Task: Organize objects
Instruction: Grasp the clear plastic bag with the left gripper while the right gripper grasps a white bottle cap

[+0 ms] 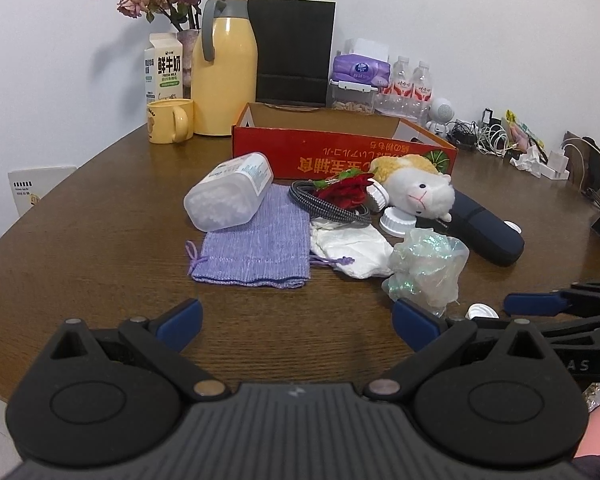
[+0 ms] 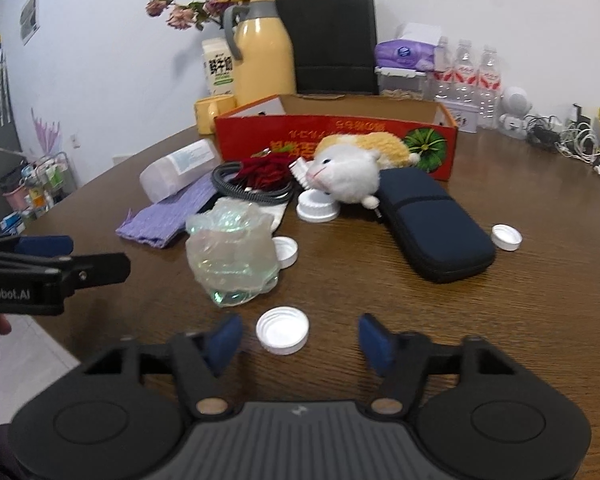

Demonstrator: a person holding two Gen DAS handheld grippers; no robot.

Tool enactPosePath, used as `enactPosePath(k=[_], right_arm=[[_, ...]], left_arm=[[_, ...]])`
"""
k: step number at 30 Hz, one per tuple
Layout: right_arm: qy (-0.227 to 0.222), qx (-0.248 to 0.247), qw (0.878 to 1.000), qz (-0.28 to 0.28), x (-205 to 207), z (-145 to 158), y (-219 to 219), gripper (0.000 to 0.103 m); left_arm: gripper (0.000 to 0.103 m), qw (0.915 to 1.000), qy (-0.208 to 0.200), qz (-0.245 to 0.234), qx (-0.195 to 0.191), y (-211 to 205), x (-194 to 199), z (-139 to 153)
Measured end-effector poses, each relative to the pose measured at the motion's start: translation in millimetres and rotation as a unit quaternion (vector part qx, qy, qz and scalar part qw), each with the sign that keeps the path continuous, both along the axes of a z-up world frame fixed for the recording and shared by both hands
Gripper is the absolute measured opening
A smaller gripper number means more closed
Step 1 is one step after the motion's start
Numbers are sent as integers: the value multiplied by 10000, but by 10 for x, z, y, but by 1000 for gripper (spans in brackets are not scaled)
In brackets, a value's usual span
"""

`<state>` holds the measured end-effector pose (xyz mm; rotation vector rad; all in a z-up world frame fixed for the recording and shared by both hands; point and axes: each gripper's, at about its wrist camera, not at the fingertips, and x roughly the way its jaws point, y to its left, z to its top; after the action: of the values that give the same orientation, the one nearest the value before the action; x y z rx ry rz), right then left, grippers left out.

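A red cardboard box (image 1: 340, 148) (image 2: 340, 136) stands open behind a pile of loose objects: a clear plastic jar (image 1: 228, 196) on its side, a purple knit pouch (image 1: 256, 246), a coiled cable (image 1: 324, 202), a plush sheep (image 1: 416, 188) (image 2: 348, 172), a dark zip case (image 1: 484, 232) (image 2: 432, 224), a crumpled iridescent wrap (image 1: 428, 264) (image 2: 232, 256) and white caps. My left gripper (image 1: 296, 322) is open and empty, short of the pouch. My right gripper (image 2: 300, 340) is open, with a white cap (image 2: 283, 335) on the table between its fingers.
A yellow thermos (image 1: 224, 68), yellow mug (image 1: 170, 120), milk carton (image 1: 164, 68), flower vase, black paper bag (image 1: 292, 52), tissue pack, water bottles (image 1: 412, 80) and tangled chargers (image 1: 492, 136) line the wall side of the brown table (image 1: 100, 220).
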<state>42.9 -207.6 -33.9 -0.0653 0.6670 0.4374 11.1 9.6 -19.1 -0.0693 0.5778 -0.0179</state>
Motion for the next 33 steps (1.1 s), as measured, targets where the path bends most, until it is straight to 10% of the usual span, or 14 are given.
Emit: enactPosePath(k=[7, 28, 33], right_arm=[[-126, -112, 9996, 234, 22, -26, 42, 28], [-752, -58, 9970, 179, 463, 343, -335, 27], [-747, -7, 9971, 158, 530, 337, -401, 27]], left_arm=[[103, 9999, 75, -108, 5, -36, 66, -7], [103, 9945, 302, -1001, 62, -636, 614, 130], [75, 9921, 618, -1094, -17, -736, 769, 25]])
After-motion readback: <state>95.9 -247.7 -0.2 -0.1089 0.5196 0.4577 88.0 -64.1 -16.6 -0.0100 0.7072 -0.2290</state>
